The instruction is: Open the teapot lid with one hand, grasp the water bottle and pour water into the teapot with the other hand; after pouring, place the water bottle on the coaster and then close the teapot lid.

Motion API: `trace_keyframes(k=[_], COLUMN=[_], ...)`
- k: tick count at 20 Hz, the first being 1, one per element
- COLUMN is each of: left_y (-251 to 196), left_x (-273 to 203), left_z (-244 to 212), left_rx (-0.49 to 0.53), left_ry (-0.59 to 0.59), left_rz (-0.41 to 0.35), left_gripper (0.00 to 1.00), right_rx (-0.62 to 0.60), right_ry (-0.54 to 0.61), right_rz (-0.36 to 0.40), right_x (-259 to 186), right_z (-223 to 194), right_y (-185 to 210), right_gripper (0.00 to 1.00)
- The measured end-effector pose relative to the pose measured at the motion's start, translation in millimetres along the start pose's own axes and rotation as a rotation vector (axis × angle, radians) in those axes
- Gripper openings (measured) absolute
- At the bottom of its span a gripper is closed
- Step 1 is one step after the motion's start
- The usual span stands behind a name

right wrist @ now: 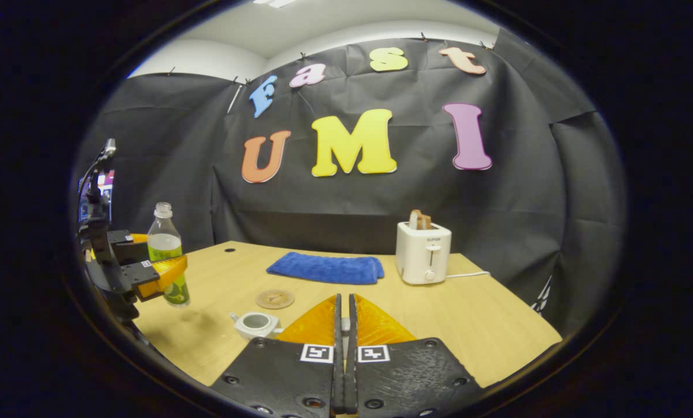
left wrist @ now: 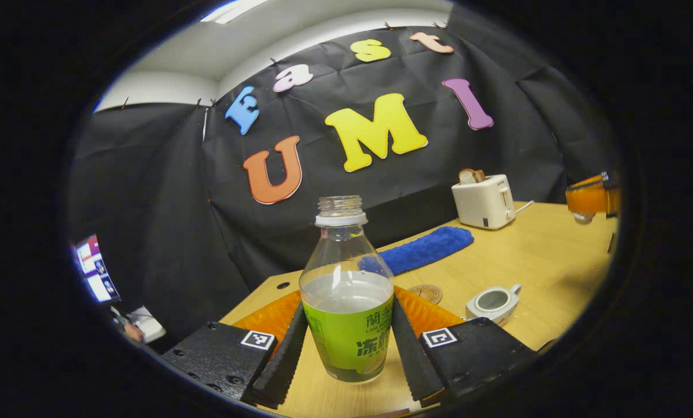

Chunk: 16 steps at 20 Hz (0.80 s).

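Left gripper (left wrist: 346,342) fingers pinch the green-labelled, uncapped water bottle (left wrist: 346,302); lidless teapot (left wrist: 493,302) at 3 o'clock, coaster (left wrist: 426,293) between. Right gripper (right wrist: 344,325) fingers pressed together on a thin piece, possibly the lid's knob.

Left gripper (left wrist: 346,348) held the uncapped water bottle (left wrist: 346,302) upright between both fingers (left wrist: 285,354), partly filled, its base off the table (left wrist: 555,255). Open teapot (left wrist: 493,302) sat near the coaster (left wrist: 426,293); blue cloth (left wrist: 425,248) and toaster (left wrist: 484,200) lay beyond.
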<state>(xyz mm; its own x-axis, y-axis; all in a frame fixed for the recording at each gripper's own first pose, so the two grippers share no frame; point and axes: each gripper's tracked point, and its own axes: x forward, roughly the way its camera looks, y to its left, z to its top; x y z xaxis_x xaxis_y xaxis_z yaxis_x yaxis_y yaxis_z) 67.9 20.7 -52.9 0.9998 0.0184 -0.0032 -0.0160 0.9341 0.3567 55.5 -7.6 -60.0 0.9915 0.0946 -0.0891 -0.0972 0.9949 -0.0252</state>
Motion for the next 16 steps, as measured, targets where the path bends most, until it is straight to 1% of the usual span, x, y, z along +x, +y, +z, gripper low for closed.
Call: trace_keyframes(k=[1, 4, 6, 7, 10, 13, 16], left_y=[-1.6, -8.3, -16.9, -20.3, -27.4, -30.4, -37.0], left_x=[-0.4, 0.3, 1.2, 1.7, 3.8, 7.8, 15.4], left_z=[-0.1, -7.1, -8.4, -12.5, -21.4, -26.7, -37.5], left_rx=[0.069, 0.163, 0.250, 0.319, 0.472, 0.657, 0.763], left_ry=[0.007, 0.043, 0.047, 0.061, 0.076, 0.083, 0.113], left_rz=[0.004, 0.000, -0.035, -0.051, -0.067, -0.056, -0.080], left_gripper=[0.77, 0.77, 0.77, 0.77, 0.77, 0.77, 0.77], right_rx=[0.005, 0.013, 0.013, 0.012, 0.009, 0.006, 0.007], right_ry=[0.000, 0.012, 0.023, 0.025, 0.028, 0.035, 0.042], right_rz=[-0.003, -0.008, -0.013, -0.018, -0.025, -0.039, -0.065], right_x=[-0.8, 1.5, 2.1, 2.3, 3.5, 4.4, 5.3], right_z=[0.0, -2.8, -5.3, -5.6, -7.2, -8.7, -10.3], right_y=[-1.7, -7.5, -10.2, -11.9, -15.2, -21.3, -32.0], right_gripper=[0.01, 0.01, 0.01, 0.01, 0.01, 0.01, 0.01])
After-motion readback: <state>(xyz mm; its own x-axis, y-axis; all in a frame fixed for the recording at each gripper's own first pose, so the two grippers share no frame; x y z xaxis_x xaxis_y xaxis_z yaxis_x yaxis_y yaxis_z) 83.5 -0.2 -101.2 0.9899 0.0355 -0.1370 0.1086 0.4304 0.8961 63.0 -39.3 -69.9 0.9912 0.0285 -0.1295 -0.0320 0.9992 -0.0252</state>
